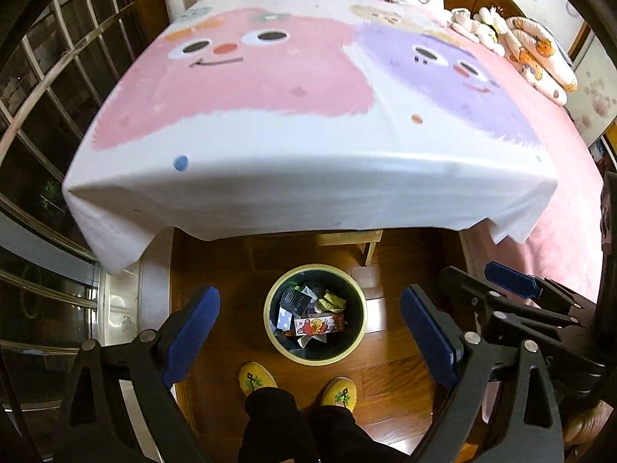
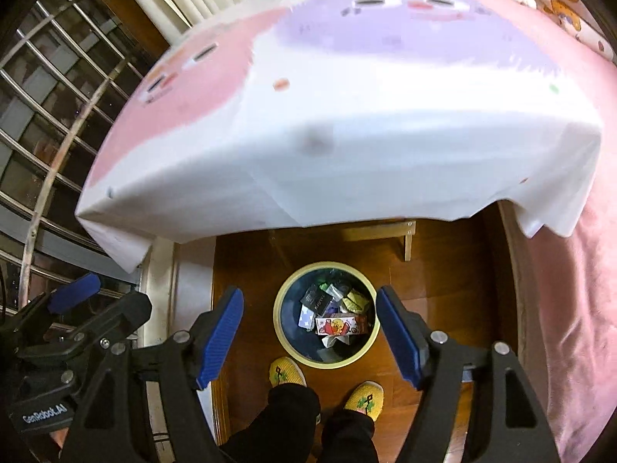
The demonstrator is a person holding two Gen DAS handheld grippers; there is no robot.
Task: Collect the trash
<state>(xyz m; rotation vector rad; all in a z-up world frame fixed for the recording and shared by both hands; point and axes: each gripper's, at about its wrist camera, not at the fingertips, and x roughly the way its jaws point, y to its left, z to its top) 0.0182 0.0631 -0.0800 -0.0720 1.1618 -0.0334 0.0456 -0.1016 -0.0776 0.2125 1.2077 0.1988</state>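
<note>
Left wrist view shows the bin on the floor, trash inside. The left gripper and right gripper stand open and empty. Before finishing, check the cloth-covered table for leftovers.

Both grippers point steeply down, side by side. The left gripper has its 2 blue-padded jaws spread wide with nothing between them. The right gripper is likewise spread and empty. Below stand the person's 2 dark-trousered legs in yellow slippers.
</note>
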